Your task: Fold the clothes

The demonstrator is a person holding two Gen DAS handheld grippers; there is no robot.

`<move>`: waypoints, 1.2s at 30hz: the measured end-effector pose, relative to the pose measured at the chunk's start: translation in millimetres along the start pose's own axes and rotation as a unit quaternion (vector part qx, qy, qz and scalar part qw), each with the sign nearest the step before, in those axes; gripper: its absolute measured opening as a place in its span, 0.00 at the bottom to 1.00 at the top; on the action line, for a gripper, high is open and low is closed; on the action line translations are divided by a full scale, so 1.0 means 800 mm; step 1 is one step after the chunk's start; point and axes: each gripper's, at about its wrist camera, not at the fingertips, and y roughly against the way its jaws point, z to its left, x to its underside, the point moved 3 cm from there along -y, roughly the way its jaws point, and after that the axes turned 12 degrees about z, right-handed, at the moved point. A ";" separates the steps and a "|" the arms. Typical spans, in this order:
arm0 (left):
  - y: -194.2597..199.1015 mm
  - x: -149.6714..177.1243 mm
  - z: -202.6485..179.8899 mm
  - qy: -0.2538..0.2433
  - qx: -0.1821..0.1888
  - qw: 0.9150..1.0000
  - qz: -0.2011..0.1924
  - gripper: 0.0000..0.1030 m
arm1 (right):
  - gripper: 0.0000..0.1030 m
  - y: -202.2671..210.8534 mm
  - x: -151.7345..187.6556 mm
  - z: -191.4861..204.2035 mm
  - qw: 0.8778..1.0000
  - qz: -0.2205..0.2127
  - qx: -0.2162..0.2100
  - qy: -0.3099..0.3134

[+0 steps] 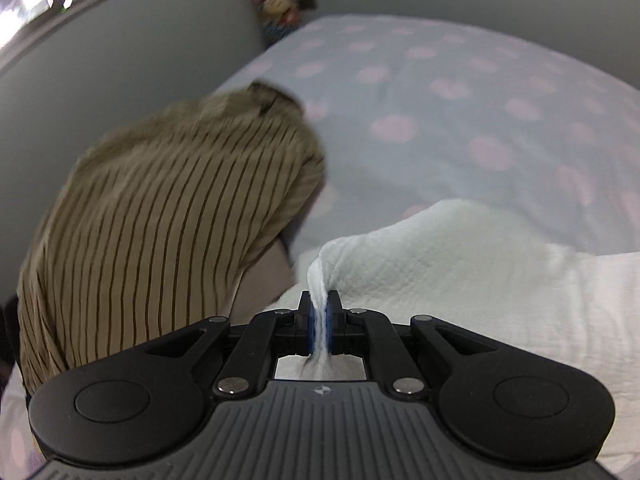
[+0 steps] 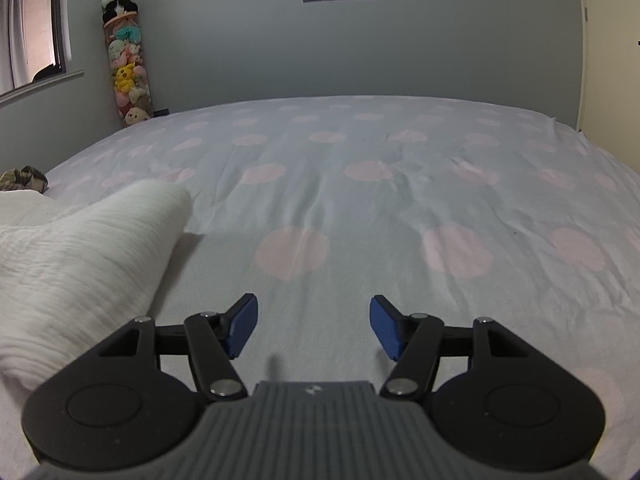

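I'm working over a bed [image 2: 360, 200] covered in a pale sheet with pink dots, which fills most of both views out to the grey wall at the far side. On its near left lies the white textured garment [image 1: 460, 264], bunched into a soft mound, and in the right wrist view the same white cloth [image 2: 80, 248] rolls up at the near left. Left of it in the left wrist view sits a tan striped garment [image 1: 160, 220], heaped and blurred. My left gripper [image 1: 319, 320] has its fingers clamped on a pinched ridge of the white cloth, the fabric squeezed thin between the blue pads. My right gripper [image 2: 314, 326] hangs just above bare sheet, fingers wide apart and holding nothing, to the right of the white roll. I judge the cloth light, limp and crinkly; it will sag and slip if held by a single layer, so I'd take a second hold at an edge or corner rather than mid-panel. A tube of plush toys [image 2: 128, 68] stands in the far left corner.
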 end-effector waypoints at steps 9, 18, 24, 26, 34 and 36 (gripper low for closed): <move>-0.032 0.023 -0.007 0.014 -0.009 1.000 0.005 0.33 | 0.63 -0.014 0.005 0.004 1.000 0.020 -0.007 0.008; 0.025 0.085 -0.048 -0.043 -0.023 0.997 -0.056 0.48 | 0.62 0.000 0.006 0.020 0.998 0.006 -0.065 0.018; 0.048 0.154 -0.115 -0.102 0.048 0.992 -0.051 0.48 | 0.36 0.014 0.014 0.058 0.985 0.014 -0.148 0.085; 0.056 0.175 -0.137 -0.110 0.077 0.989 -0.054 0.48 | 0.35 0.015 0.018 0.068 0.981 0.019 -0.163 0.106; 0.062 0.242 -0.225 -0.137 0.167 0.975 -0.055 0.48 | 0.36 0.017 0.021 0.081 0.970 0.013 -0.213 0.112; 0.059 0.258 -0.244 -0.144 0.174 0.973 -0.044 0.48 | 0.36 0.021 0.024 0.086 0.967 0.009 -0.212 0.141</move>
